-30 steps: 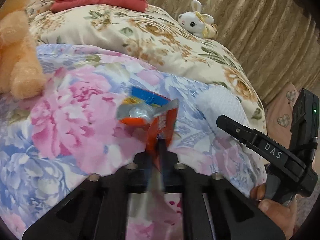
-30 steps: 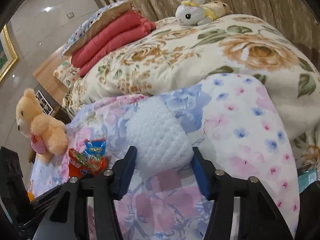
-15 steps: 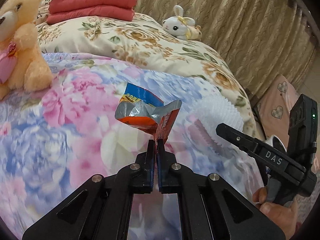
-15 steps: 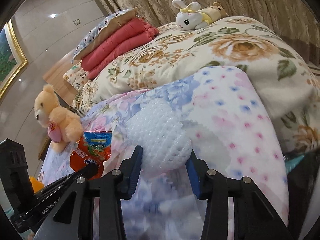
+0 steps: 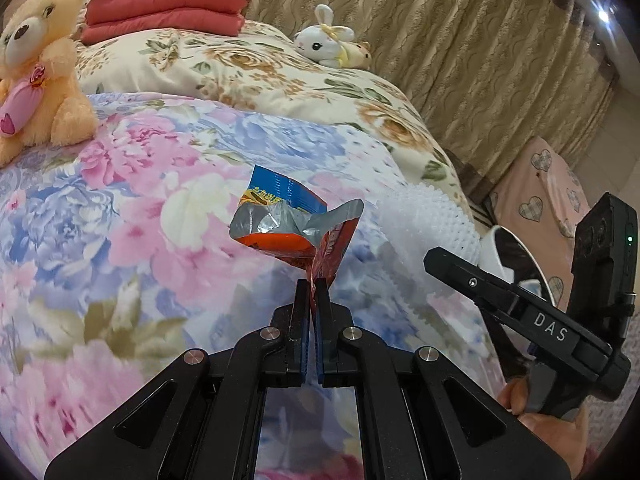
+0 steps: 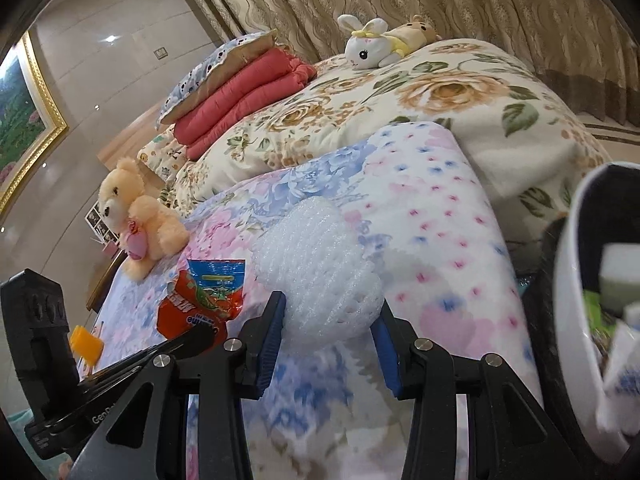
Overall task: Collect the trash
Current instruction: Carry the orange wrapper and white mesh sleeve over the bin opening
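Floral bedspread [image 5: 120,216] lies beneath wrapper-pinching left gripper [image 5: 312,286], foam-clamping right gripper [image 6: 330,314].

right claw [image 6: 330,330] clamps white foam net [image 6: 316,276] (pads pressing) | white bin [image 6: 572,300] at right edge

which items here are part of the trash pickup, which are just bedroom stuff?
Job:
- snack wrapper, pinched in left tongs
- white foam net, squeezed in right tongs
- white bin, trash already inside

Lying about:
- teddy bear
- plush bunny
- red folded quilt
- floral bedding
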Motion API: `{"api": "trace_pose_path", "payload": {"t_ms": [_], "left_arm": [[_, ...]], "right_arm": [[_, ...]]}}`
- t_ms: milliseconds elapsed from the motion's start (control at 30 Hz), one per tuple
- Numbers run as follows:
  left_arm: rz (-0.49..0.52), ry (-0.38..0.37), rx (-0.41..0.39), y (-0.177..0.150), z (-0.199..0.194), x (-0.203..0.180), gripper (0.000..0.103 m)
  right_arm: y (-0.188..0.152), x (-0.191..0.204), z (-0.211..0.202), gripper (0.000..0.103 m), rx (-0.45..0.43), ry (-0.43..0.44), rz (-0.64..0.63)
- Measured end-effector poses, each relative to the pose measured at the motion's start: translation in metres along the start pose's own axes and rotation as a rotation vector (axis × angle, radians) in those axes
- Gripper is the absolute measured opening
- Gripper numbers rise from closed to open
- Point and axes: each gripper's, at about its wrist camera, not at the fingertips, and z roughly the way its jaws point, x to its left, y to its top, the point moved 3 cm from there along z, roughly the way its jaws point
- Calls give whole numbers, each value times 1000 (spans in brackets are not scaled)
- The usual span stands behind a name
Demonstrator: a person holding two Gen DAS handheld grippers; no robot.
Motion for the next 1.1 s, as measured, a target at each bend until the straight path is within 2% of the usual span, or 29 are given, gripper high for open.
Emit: {"api": "trace_pose_path", "payload": {"t_ms": [533,1100], "left_arm": [[87,-46,11,-24,-16,-46,2],[161,-76,14,-34,-23,-87,2]], "right_arm": [[-27,-20,-54,43,-32,-25,38],[-34,-38,-98,43,-92,-52,67]]}}
